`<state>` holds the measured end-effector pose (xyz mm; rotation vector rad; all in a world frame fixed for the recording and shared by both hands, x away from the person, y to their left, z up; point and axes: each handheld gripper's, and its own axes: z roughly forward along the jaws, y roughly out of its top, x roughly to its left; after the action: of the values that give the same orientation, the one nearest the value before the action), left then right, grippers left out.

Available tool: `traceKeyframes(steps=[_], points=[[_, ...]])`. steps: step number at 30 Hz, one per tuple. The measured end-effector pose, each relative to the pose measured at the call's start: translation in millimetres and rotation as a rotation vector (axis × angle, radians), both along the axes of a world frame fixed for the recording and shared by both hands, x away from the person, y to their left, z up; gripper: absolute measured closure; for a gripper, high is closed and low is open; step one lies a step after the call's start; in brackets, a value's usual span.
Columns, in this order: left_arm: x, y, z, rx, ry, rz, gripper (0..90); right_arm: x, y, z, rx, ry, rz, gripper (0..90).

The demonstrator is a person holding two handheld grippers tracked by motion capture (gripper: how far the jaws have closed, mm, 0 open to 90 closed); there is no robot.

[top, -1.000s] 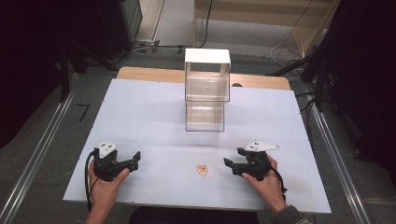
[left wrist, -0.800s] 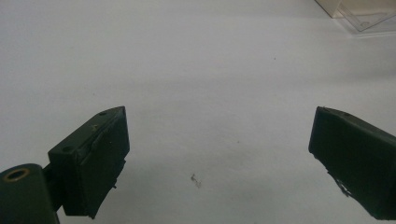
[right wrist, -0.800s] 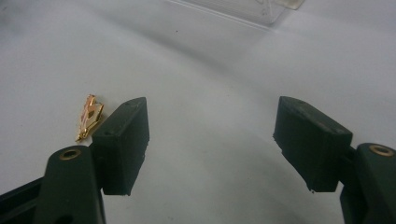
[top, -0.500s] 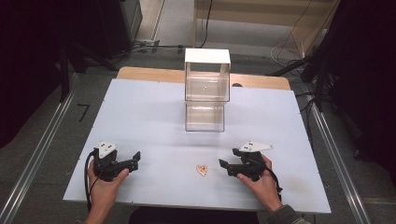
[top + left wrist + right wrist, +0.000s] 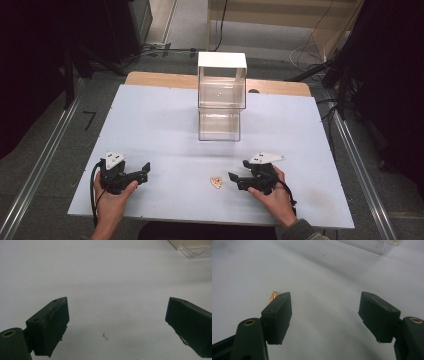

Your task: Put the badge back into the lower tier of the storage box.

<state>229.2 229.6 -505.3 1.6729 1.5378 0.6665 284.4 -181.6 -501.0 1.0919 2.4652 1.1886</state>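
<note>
I am holding my right gripper [image 5: 233,179] low over the surface [image 5: 165,125], jaws standing wide apart, and the small orange piece [image 5: 216,182] is lying just off its tip, toward my left. My left gripper [image 5: 146,171], also spread, is sitting well apart from it. In the right gripper view the piece [image 5: 272,296] is peeking past the left jaw; its long axis I cannot tell

The right gripper [image 5: 233,179] slides leftward across the white surface [image 5: 165,125] over the past second, closing from well apart to just beside the small orange piece [image 5: 216,182]. Its jaws stay spread, and in the right gripper view the orange piece [image 5: 272,296] now peeks out behind the left jaw's tip.
</note>
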Motion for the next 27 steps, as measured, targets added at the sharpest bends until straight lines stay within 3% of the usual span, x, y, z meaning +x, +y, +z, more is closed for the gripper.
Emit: traceKeyframes(steps=[27], points=[[0.2, 0.2, -0.3, -0.001, 0.001, -0.005, 5.6, -7.8, 28.2, -5.2, -0.023, 0.012, 0.057, 26.0]])
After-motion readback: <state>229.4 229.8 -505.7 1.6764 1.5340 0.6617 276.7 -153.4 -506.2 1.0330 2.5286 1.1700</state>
